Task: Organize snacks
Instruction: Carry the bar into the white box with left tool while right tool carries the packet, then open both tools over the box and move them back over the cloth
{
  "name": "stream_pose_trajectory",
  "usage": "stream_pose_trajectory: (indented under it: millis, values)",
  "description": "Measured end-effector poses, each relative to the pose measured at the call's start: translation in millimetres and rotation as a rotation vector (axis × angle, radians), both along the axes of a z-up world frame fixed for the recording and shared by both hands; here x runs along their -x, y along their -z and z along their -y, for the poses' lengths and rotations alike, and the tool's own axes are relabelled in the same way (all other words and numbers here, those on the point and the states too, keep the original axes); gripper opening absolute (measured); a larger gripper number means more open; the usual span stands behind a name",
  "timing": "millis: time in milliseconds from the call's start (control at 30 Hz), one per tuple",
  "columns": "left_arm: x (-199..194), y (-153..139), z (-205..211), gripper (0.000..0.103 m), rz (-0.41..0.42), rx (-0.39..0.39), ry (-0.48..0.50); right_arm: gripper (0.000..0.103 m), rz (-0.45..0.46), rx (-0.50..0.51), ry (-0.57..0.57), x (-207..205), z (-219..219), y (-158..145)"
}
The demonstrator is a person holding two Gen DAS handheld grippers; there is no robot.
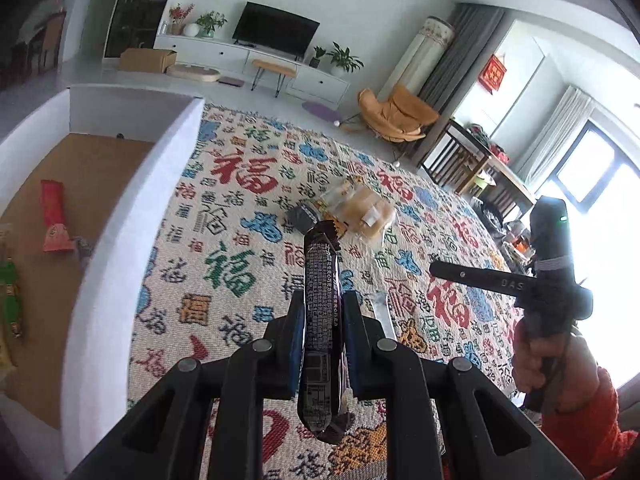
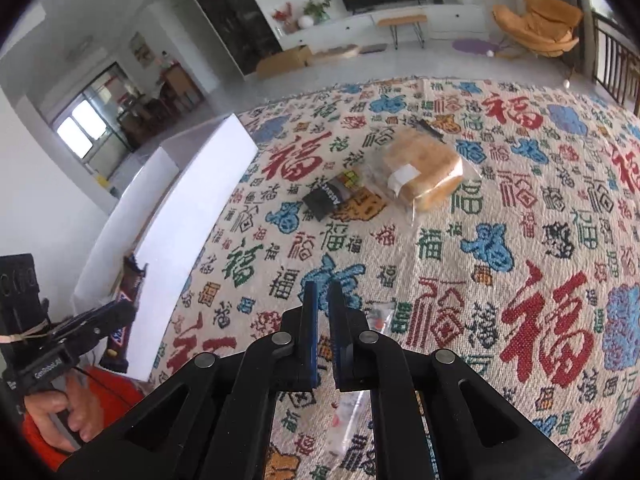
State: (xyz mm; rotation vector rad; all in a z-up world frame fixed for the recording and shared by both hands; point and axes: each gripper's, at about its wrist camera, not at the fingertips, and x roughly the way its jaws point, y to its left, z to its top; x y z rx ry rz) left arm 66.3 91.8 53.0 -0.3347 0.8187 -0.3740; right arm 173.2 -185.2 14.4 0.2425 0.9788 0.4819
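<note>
My left gripper [image 1: 322, 300] is shut on a dark chocolate bar [image 1: 320, 320], which stands on end between the pads, above the patterned cloth [image 1: 240, 280]. The right wrist view shows the same gripper [image 2: 124, 312] and bar [image 2: 134, 280] beside the white box [image 2: 192, 208]. My right gripper [image 2: 322, 292] is shut with only a thin slit between the pads and nothing visible in it. From the left wrist view it [image 1: 434, 269] hovers over the cloth at the right. A clear packet [image 2: 378, 314] lies on the cloth under it. A bread bag [image 2: 424, 172] and a dark packet [image 2: 326, 198] lie farther off.
The white box [image 1: 120, 240] at the left has a brown floor holding a red snack [image 1: 54, 216] and a green one [image 1: 10, 300]. A person's hand [image 1: 552, 368] in a red sleeve holds the right gripper. Beyond the cloth are a TV stand, an orange chair and a wooden rack.
</note>
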Motion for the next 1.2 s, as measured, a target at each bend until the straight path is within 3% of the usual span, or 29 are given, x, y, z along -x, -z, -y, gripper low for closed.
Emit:
stream_pose_trajectory:
  millis: [67, 200, 367, 467, 500, 567, 633, 700, 800, 900, 1067, 1167, 1200]
  values:
    - [6, -4, -9, 0.017, 0.013, -0.004, -0.017, 0.017, -0.075, -0.014, 0.033, -9, 14, 10]
    - [14, -1, -21, 0.017, 0.018, 0.017, -0.046, 0.019, -0.208, 0.052, 0.022, -13, 23, 33]
    - [20, -2, -26, 0.017, 0.022, 0.043, -0.049, 0.042, -0.307, 0.121, -0.005, -10, -2, 75]
    - [29, -12, -32, 0.017, 0.043, 0.051, -0.052, 0.039, -0.338, 0.181, -0.032, -11, -23, 96]
    - [32, -16, -37, 0.017, 0.054, 0.058, -0.058, 0.034, -0.276, 0.239, -0.047, -9, -32, 92]
    - [37, -25, -51, 0.017, 0.072, 0.082, -0.076, 0.018, -0.241, 0.337, -0.11, -6, -47, 92]
    - [46, -35, -68, 0.017, 0.085, 0.103, -0.096, 0.017, -0.282, 0.223, -0.136, -7, -44, 95]
    - [51, -46, -90, 0.017, 0.101, 0.105, -0.125, 0.017, -0.262, 0.171, -0.102, -7, -38, 84]
    - [52, -64, -128, 0.017, 0.126, 0.053, -0.194, 0.017, -0.195, 0.049, -0.087, -9, -38, 48]
    - [44, -72, -170, 0.017, 0.121, -0.017, -0.282, 0.018, -0.114, -0.105, -0.145, -11, -64, -7]
    - [28, -49, -219, 0.017, 0.059, -0.129, -0.408, 0.018, -0.01, -0.29, -0.301, -17, -158, -79]
    - [17, -20, -236, 0.018, -0.004, -0.172, -0.447, 0.019, -0.002, -0.309, -0.344, -23, -218, -82]
    - [13, -9, -239, 0.023, -0.028, -0.201, -0.468, 0.02, -0.011, -0.325, -0.346, -25, -232, -76]
